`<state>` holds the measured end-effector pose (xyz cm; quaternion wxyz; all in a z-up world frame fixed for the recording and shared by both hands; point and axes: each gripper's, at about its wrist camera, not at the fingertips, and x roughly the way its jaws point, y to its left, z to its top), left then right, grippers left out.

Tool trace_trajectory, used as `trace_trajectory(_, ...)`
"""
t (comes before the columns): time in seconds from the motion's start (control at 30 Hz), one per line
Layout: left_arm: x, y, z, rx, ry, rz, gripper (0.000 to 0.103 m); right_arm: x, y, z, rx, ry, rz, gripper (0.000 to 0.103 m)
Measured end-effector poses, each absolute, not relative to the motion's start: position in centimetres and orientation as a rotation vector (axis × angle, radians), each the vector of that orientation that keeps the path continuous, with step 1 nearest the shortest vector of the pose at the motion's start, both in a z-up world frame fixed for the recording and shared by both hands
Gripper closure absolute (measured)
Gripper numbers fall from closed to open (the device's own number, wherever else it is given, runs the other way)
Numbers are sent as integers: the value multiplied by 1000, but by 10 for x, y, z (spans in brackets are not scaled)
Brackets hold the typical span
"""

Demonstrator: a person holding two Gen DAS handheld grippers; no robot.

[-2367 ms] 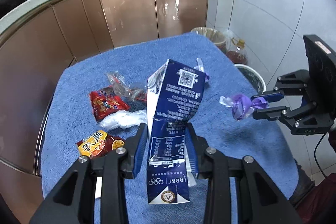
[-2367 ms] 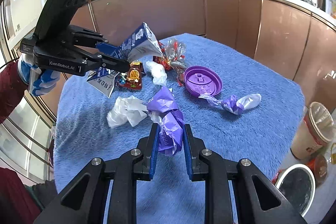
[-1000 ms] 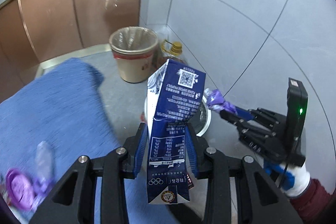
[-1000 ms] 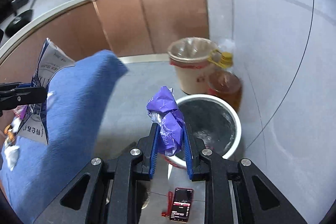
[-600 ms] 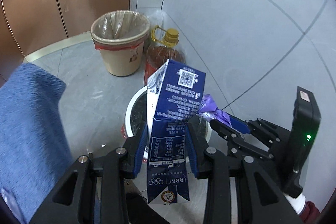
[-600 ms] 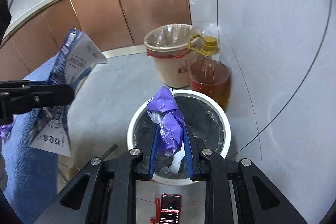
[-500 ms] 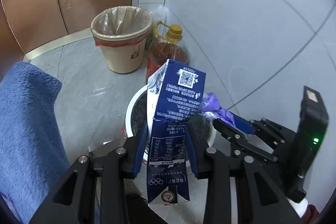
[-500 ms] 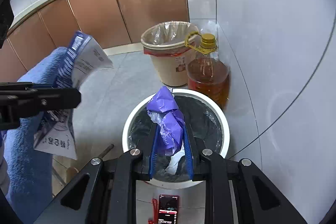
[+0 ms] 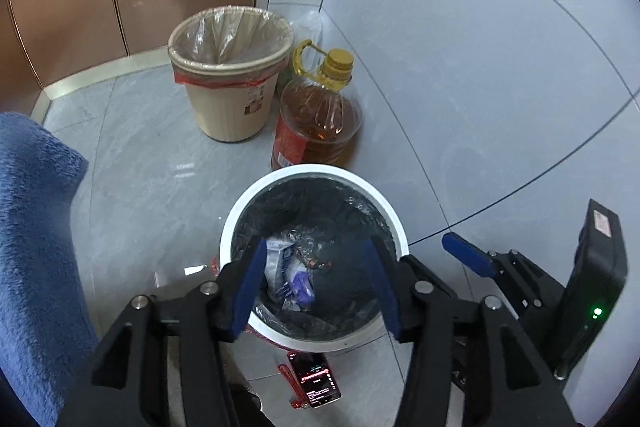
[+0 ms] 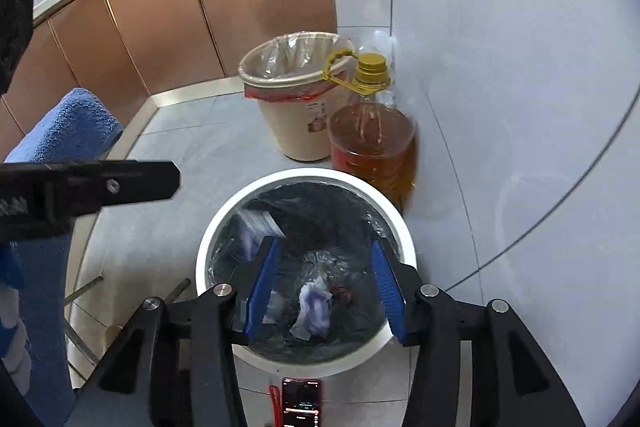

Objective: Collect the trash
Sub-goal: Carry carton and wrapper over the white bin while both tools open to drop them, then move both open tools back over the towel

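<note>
Inside white bin (image 9: 394, 223): carton (image 9: 278, 269) & purple wrapper (image 10: 314, 311); both tongs wide apart.

Both wrist cameras look steeply down from close above the white-rimmed round bin lined with black plastic (image 9: 394, 227), each through its own spread jaws. Both share that bin (image 10: 404, 231), the beige bin with a clear liner (image 9: 230, 107) (image 10: 296, 131), the amber oil bottle (image 9: 316, 127) (image 10: 372, 147) and the phone on the floor (image 9: 316, 381) (image 10: 300, 403). The left view sits slightly leftward, catching the right gripper (image 9: 466, 255) at its lower right edge.
</note>
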<state>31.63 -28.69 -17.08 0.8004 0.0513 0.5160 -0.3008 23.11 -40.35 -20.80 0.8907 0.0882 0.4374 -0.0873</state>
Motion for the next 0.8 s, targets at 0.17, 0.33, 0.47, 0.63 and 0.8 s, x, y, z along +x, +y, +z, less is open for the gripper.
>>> trace_trajectory(0.17, 298, -270, -144, 95, 1039, -639, 53, 226, -401, -206, 183, 899, -186, 53)
trace_trajectory(0.33, 281, -244, -110, 63, 968, -601, 53, 212, -386, -188, 171, 863, -173, 49)
trace_trajectory(0.47, 262, -219, -80, 42, 890, -558, 53, 199, -372, -167, 154, 820, -154, 48)
trace_trajectory(0.63, 230, -182, -44, 30, 780, -515, 53, 179, -354, -131, 142, 751, -129, 47)
trace_trajectory(0.8, 198, -142, -15, 33, 747, -489, 53, 152, -330, -86, 119, 669, -88, 47)
